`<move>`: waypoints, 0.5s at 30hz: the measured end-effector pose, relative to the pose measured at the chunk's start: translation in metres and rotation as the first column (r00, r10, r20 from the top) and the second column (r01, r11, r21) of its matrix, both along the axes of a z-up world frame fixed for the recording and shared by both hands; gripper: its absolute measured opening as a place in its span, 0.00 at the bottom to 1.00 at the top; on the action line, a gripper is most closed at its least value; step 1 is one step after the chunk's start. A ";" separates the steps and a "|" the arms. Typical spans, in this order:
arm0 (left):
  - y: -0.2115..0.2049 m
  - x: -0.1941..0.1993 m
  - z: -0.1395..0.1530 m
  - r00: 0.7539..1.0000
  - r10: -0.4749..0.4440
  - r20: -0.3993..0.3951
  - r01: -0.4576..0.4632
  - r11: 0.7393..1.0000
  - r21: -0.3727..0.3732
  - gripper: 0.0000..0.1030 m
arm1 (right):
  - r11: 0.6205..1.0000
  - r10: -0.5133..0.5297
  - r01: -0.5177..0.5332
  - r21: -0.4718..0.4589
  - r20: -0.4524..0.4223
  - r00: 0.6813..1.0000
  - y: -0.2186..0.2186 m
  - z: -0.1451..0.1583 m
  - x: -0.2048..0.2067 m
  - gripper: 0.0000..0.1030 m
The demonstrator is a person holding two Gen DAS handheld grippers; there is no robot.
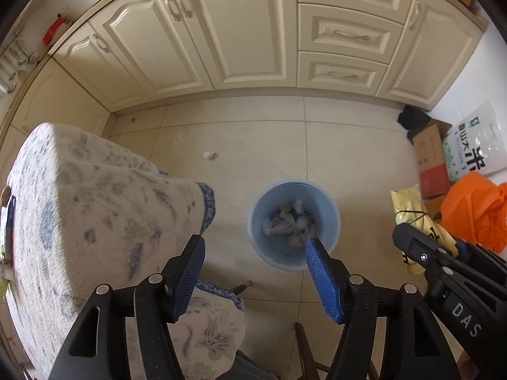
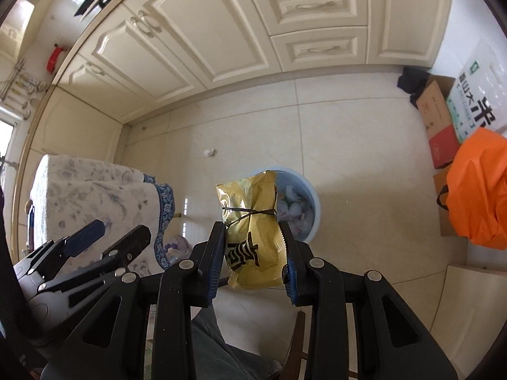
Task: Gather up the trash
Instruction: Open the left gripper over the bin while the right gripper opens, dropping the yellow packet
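Observation:
My left gripper (image 1: 255, 242) hangs open above a light blue bin (image 1: 329, 209) on the tile floor, with nothing between its blue pads. Several crumpled white tissues and wrappers (image 1: 291, 224) lie at the bin's bottom. In the right wrist view my right gripper (image 2: 252, 226) is shut on a gold snack bag (image 2: 253, 253) tied round with a dark band, held over the near left rim of the bin (image 2: 312, 209). The left gripper (image 2: 111, 231) shows open at the left there. A small crumpled white paper (image 1: 209, 155) lies on the floor beyond the bin.
A table under a blue-and-white floral cloth (image 1: 95, 205) stands at the left. Cream cabinets (image 1: 240, 31) line the far wall. Cardboard boxes (image 1: 429, 155), a white rice sack (image 1: 475, 145) and an orange bag (image 1: 475, 205) crowd the right. A wooden chair leg (image 1: 304, 345) sits below.

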State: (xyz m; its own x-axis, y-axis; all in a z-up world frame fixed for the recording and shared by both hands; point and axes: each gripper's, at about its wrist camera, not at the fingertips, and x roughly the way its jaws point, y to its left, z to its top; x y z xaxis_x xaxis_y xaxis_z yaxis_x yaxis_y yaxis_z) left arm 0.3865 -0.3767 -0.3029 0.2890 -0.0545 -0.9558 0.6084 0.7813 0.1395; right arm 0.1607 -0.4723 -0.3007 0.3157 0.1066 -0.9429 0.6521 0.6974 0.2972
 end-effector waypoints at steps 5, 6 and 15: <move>0.024 -0.008 0.011 0.999 0.043 0.017 -0.043 0.999 -0.007 0.62 | 0.999 0.034 -0.034 -0.001 -0.012 0.999 0.011 -0.001 0.018 0.40; 0.027 -0.008 0.012 0.998 0.052 0.022 -0.052 0.999 -0.009 0.62 | 0.999 0.034 -0.034 0.009 -0.003 0.999 0.011 0.000 0.020 0.46; 0.051 -0.009 0.024 0.998 0.054 0.019 -0.053 0.998 -0.031 0.63 | 1.000 -0.010 0.010 -0.004 -0.020 1.000 0.005 0.001 0.019 0.71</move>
State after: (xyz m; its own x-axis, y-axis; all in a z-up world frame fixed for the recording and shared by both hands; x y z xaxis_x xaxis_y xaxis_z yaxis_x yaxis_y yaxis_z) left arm 0.3771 -0.3258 -0.2791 0.3111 -0.0674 -0.9480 0.5629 0.8168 0.1267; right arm 0.1796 -0.4676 -0.3000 0.2981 0.0996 -0.9493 0.6645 0.6924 0.2813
